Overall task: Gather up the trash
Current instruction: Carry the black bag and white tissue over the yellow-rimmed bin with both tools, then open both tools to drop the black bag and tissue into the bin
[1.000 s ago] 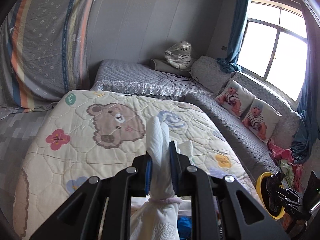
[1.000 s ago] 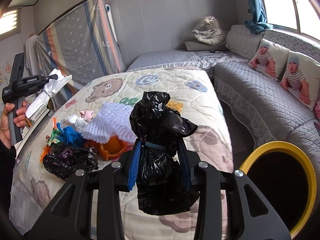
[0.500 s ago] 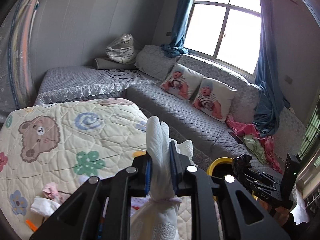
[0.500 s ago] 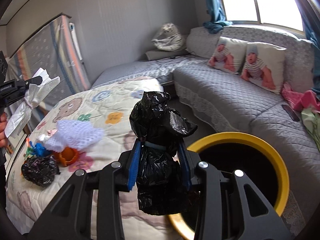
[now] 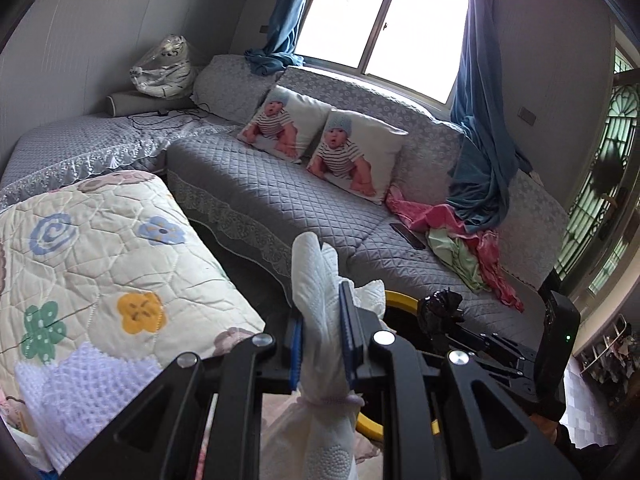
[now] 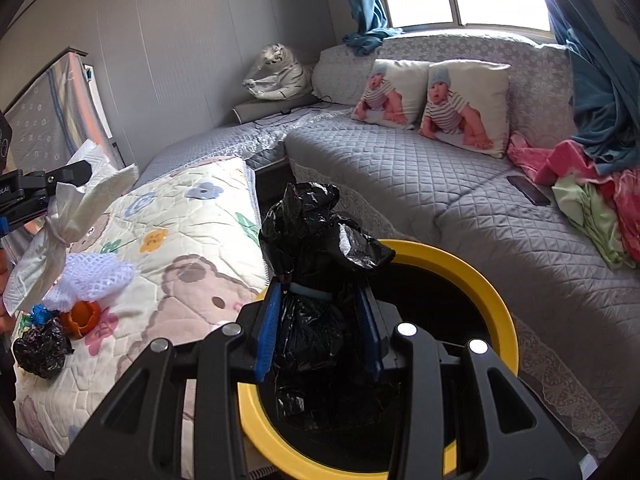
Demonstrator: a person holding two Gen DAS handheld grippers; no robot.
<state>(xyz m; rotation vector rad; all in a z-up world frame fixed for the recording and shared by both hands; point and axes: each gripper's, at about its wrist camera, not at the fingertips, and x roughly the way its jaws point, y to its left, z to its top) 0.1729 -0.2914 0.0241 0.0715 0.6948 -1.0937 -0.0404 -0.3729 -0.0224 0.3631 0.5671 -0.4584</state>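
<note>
My right gripper (image 6: 320, 324) is shut on a tied black plastic bag (image 6: 316, 248) and holds it over the mouth of a yellow-rimmed bin (image 6: 492, 280). My left gripper (image 5: 322, 336) is shut on a white tied tissue bundle (image 5: 316, 276), held above the bed's edge, short of the bin rim (image 5: 400, 300). The left gripper and its bundle (image 6: 68, 216) show at the left of the right wrist view. The right gripper with the black bag (image 5: 440, 312) shows in the left wrist view.
On the cartoon quilt (image 6: 180, 220) lie a white mesh piece (image 6: 96, 276), an orange peel (image 6: 80, 316), a blue scrap (image 6: 40, 314) and a crumpled black bag (image 6: 40, 352). A grey sofa (image 6: 460, 200) with two baby cushions (image 6: 464, 108) and clothes (image 6: 592, 192) stands behind the bin.
Both grippers swung right, away from the quilt toward the bin. The black bag now hangs over the bin opening. The white bundle has come closer to the bin.
</note>
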